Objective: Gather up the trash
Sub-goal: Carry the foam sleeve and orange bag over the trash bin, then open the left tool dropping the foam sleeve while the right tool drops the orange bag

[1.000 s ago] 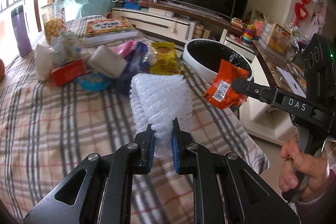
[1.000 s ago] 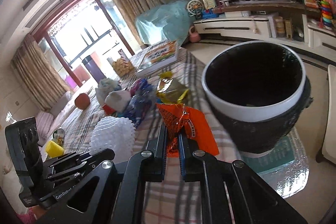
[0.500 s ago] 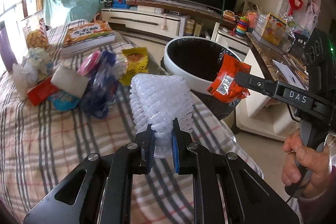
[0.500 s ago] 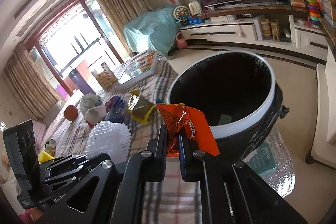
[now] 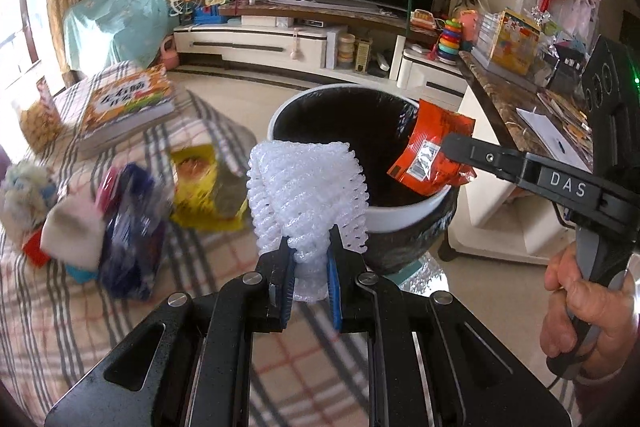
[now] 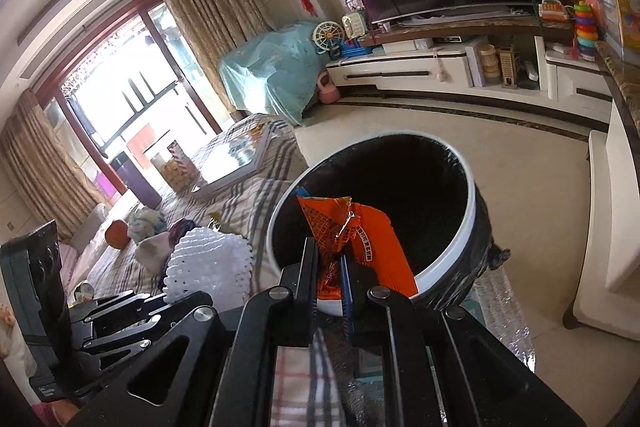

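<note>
In the left wrist view the left gripper (image 5: 307, 267) sat at the bottom centre of the frame, its blue-padded jaws pinched tight on the lower end of a white foam fruit net (image 5: 306, 199), which stood upright above the fingertips at mid-frame. Behind the net, at the centre of the frame, was the trash bin (image 5: 400, 217), a round black-lined tub with a white rim, its mouth open to the camera. From the right edge the right gripper (image 5: 448, 147) reached in, held by a hand (image 5: 580, 303) at the lower right, and its jaws were clamped on an orange snack wrapper (image 5: 430, 157) that hung over the right part of the bin's mouth. In the right wrist view the same wrapper (image 6: 352, 231) rose from between the nearly closed fingertips at lower centre, with the bin's dark interior (image 6: 400, 187) directly behind it, and the foam net (image 6: 208, 267) showed at the lower left, beside the bin's rim. To the left in the left wrist view a plaid cloth (image 5: 80, 327) carried blurred litter: a yellow packet (image 5: 204, 187), a blue and purple wrapper (image 5: 132, 239) and a pale wad (image 5: 68, 231). A picture book (image 5: 128, 103) lay at the upper left of that cloth.
</note>
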Demonstrator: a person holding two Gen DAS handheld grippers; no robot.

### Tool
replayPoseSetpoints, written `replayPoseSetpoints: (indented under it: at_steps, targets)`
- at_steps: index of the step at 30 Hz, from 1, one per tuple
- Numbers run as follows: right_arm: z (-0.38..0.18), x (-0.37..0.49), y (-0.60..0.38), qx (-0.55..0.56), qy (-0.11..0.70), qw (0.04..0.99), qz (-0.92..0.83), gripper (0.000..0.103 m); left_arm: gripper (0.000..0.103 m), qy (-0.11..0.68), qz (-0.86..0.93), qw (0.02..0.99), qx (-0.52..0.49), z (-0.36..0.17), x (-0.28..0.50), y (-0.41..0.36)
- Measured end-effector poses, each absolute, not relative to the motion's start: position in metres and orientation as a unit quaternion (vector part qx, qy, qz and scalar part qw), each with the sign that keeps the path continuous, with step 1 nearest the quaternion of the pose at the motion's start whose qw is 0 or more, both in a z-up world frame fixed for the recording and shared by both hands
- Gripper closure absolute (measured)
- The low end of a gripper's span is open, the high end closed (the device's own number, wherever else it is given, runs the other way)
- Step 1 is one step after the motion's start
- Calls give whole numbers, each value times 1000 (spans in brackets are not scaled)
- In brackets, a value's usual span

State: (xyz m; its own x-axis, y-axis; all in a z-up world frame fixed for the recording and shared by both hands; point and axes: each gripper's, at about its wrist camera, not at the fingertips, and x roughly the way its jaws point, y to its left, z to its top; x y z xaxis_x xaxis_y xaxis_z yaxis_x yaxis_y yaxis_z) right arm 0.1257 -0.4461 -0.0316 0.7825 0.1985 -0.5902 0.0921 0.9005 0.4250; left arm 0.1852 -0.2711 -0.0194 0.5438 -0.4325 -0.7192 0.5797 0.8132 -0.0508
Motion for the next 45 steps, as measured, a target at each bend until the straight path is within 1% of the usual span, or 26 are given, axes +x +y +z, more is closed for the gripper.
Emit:
replayPoseSetpoints:
  at_steps: [19,33,36,37,39,40,41,42,43,44,45]
  targets:
    - [-37,160,-483,219,347,912,17,94,90,385,-293,868,107,-19,226,-318]
    - [-44,178,-494,216,361,907,10,93,89,396,-294,863,111,-28,244,-331]
    - [-47,183,-496,218,366,905,10,92,88,396,-294,863,110,-29,247,-333]
    - [-48,184,-496,217,367,904,10,89,88,397,-294,862,110,-29,248,-334]
    - [-50,187,-495,215,373,903,10,89,84,400,-294,861,110,-31,250,-337]
    - [-52,189,-496,215,376,901,10,89,78,402,-295,860,109,-32,251,-337]
    - [-53,190,-497,216,378,900,10,88,69,404,-296,859,109,-33,251,-337]
    - [-54,191,-497,215,380,899,9,87,63,405,-296,858,108,-33,251,-337]
    - [-54,191,-497,217,382,898,7,82,48,405,-296,858,106,-33,250,-336]
    - [-55,189,-499,220,382,897,5,77,39,403,-295,860,106,-33,248,-335]
    - [-54,187,-500,227,380,897,5,67,39,399,-294,862,105,-32,246,-333]
